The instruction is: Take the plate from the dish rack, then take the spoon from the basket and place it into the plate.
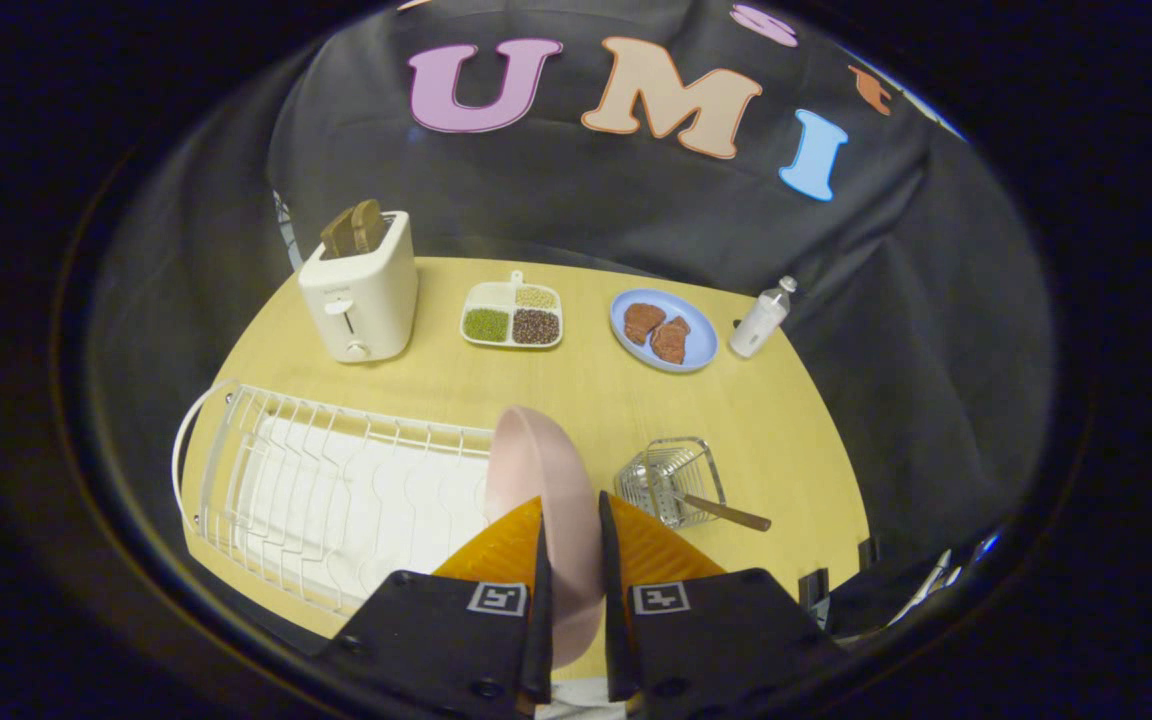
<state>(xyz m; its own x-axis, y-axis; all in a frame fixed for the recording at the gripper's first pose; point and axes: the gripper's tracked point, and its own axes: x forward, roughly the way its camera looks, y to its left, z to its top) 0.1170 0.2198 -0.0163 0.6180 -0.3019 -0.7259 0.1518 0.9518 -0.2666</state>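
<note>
A pink plate [536,462] stands on edge between my fingers, held above the table at the right end of the white wire dish rack [316,490]. My gripper [572,512] is shut on the plate's rim, one finger on each face. To the right of the fingers stands a small clear wire basket [671,478] with a spoon [726,513] in it, its brown handle sticking out toward the right.
Beyond the rack, on the wooden table [596,400], stand a white toaster [359,290] with bread, a divided tray of beans [513,316], a blue plate with meat pieces [663,330] and a small white bottle [762,318].
</note>
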